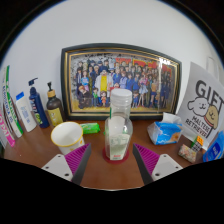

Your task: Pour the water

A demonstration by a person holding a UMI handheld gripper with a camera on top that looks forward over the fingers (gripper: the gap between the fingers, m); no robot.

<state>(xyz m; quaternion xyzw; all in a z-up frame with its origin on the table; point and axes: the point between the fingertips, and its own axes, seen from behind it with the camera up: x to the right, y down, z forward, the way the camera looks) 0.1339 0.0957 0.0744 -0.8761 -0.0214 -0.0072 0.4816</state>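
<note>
Gripper view: the gripper [110, 163] spread open, a clear bottle [119, 126] standing just ahead between its fingers, a cup [68, 135] left of the bottle and a framed photo [122, 80] behind it.

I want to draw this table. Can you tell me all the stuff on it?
Bottle: one, clear with pale cap, between the fingers with gaps either side.
Cup: one, cream, left of the bottle.
Green thing: one, small, behind the cup.
Photo: one, dark frame, against the wall.
Toiletries: several, white, green, blue and dark, at left.
Blue packet: one, right of the bottle.
Sign: one, white, at right.
Table: one, brown.
Gripper: one, pink pads, open.
</note>
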